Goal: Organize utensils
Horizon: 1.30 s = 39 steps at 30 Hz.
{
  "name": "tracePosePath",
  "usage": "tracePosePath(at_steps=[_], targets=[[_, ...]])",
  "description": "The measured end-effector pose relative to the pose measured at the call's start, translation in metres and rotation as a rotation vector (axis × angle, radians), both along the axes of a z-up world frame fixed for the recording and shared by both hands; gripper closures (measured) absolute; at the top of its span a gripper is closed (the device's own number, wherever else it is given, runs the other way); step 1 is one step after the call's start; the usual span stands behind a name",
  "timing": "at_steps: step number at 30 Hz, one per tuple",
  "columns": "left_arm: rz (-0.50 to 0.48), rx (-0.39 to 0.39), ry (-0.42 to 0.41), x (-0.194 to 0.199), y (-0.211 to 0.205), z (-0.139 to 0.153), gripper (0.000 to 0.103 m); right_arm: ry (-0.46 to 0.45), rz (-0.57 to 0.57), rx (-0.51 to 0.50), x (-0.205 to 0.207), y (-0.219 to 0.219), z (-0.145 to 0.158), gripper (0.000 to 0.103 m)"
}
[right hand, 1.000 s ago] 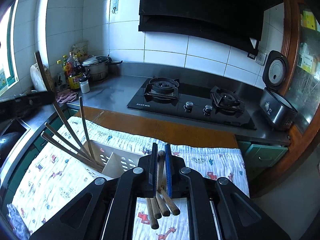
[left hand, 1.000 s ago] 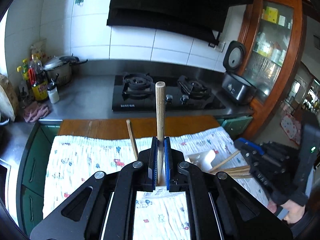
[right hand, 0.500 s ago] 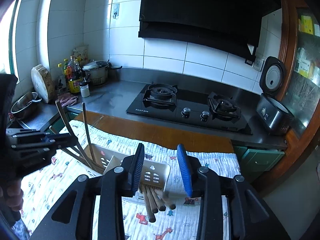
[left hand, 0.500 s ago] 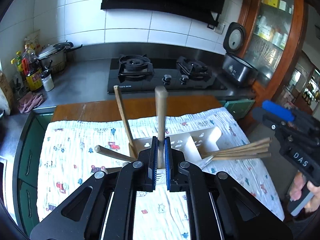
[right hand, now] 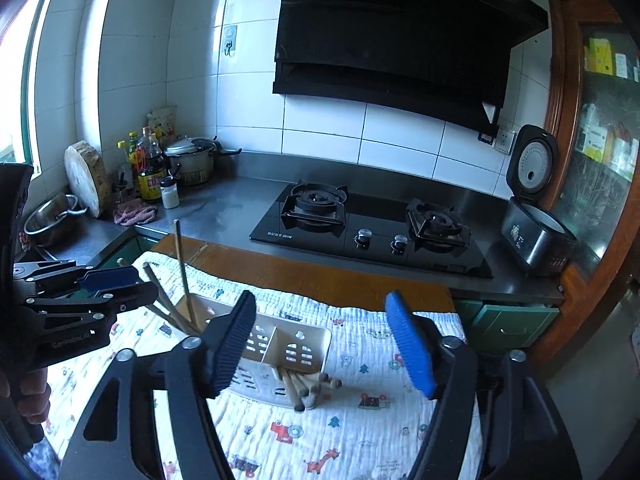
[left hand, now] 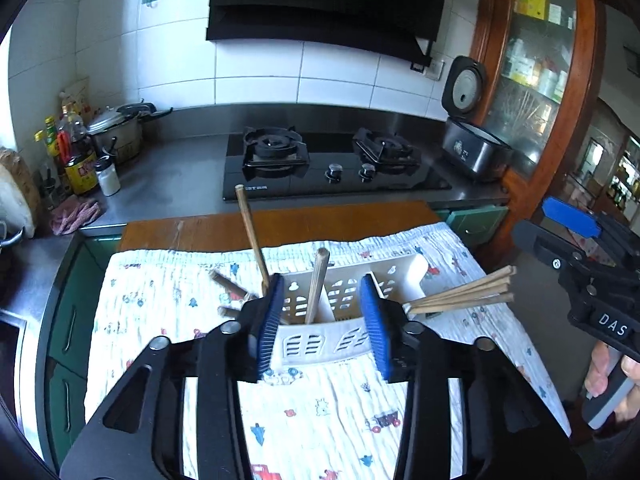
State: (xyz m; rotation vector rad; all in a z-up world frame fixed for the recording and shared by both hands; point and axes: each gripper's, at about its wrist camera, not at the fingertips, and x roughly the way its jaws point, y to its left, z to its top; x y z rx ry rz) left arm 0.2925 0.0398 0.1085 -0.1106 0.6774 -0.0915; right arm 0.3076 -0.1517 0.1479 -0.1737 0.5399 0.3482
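A white slotted utensil holder (left hand: 352,296) stands on the patterned cloth (left hand: 320,412). My left gripper (left hand: 324,320) is open just above its near wall; a thick wooden handle (left hand: 317,280) stands free in the holder between the jaws. A thin chopstick (left hand: 252,236) leans at the holder's left corner, and a bundle of chopsticks (left hand: 464,294) sticks out to the right. My right gripper (right hand: 326,344) is open and empty above the holder (right hand: 280,350). Several wooden-handled utensils (right hand: 308,388) lie against the holder's side there.
A gas hob (left hand: 332,168) sits on the steel counter behind the wooden table edge (left hand: 280,224). A rice cooker (left hand: 472,148) stands right, bottles and a pot (left hand: 116,132) left. The other hand-held gripper shows at the right in the left wrist view (left hand: 588,280).
My left gripper has opened and let go of the thick wooden handle, which now stands in the holder. My right gripper has opened wider and stays empty.
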Motion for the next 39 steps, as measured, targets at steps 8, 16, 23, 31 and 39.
tracePosePath(at_steps=[8, 16, 23, 31, 39], targets=[[0.041, 0.042, -0.066, -0.058, 0.000, 0.008, 0.037, -0.040, 0.003, 0.023, -0.049, -0.014, 0.005, 0.017], [0.103, 0.082, -0.098, -0.122, -0.002, -0.012, 0.012, -0.017, 0.037, 0.032, -0.104, -0.022, -0.021, 0.010], [0.115, 0.078, -0.102, -0.172, -0.003, -0.040, 0.005, 0.023, 0.054, 0.063, -0.155, -0.025, -0.069, 0.007], [0.180, 0.121, -0.083, -0.229, 0.001, -0.081, 0.005, 0.029, 0.003, 0.036, -0.207, -0.024, -0.125, 0.007], [0.212, 0.094, -0.063, -0.259, 0.010, -0.103, 0.005, 0.074, -0.020, 0.075, -0.230, -0.028, -0.151, 0.007]])
